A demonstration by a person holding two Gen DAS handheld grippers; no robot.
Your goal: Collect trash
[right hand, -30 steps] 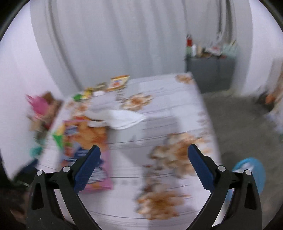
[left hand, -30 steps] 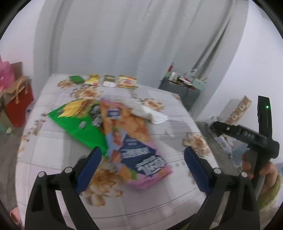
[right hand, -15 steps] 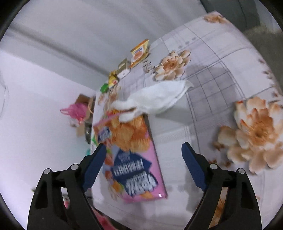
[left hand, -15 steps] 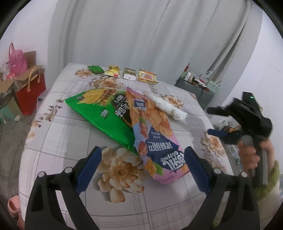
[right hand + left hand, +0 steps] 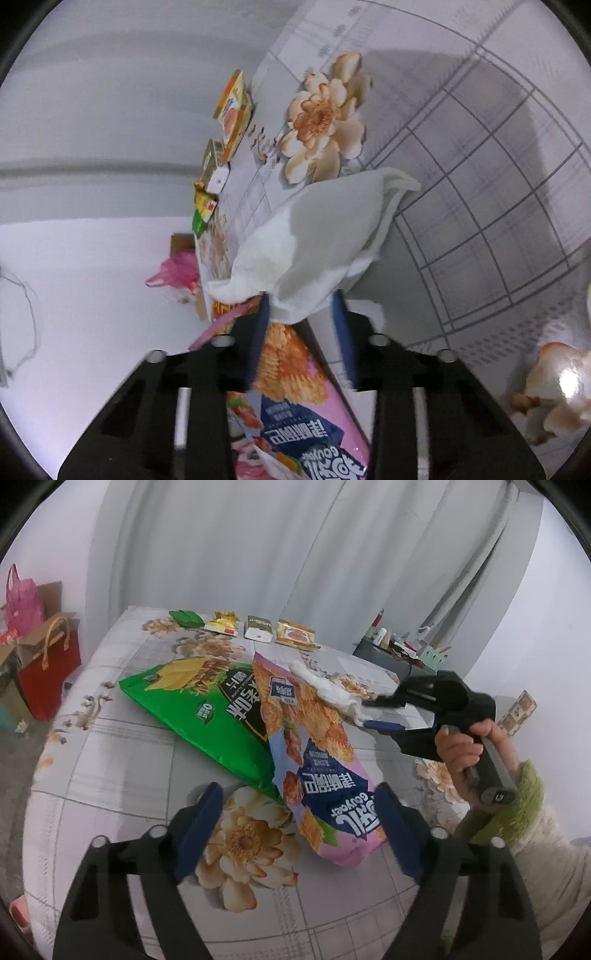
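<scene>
My right tool [image 5: 301, 314] has its fingers around the white tissue [image 5: 317, 240], half shut, lying by the bench's [image 5: 122, 760] right edge, on top of the pink bag [image 5: 314, 753]. The green bag [image 5: 199, 709] lies under it. My left tool [image 5: 295, 830] is wide open over the near edge.

The pink snack bag [image 5: 314, 760] and the green snack bag [image 5: 192, 705] are glossy printed plastic film. The white tissue [image 5: 317, 240] looks soft, matt and crumpled. The bench [image 5: 122, 760] wears a smooth, faintly shiny flowered cover. The right gripper [image 5: 369, 712] is matt black plastic with blue pads [image 5: 380, 724].
</scene>
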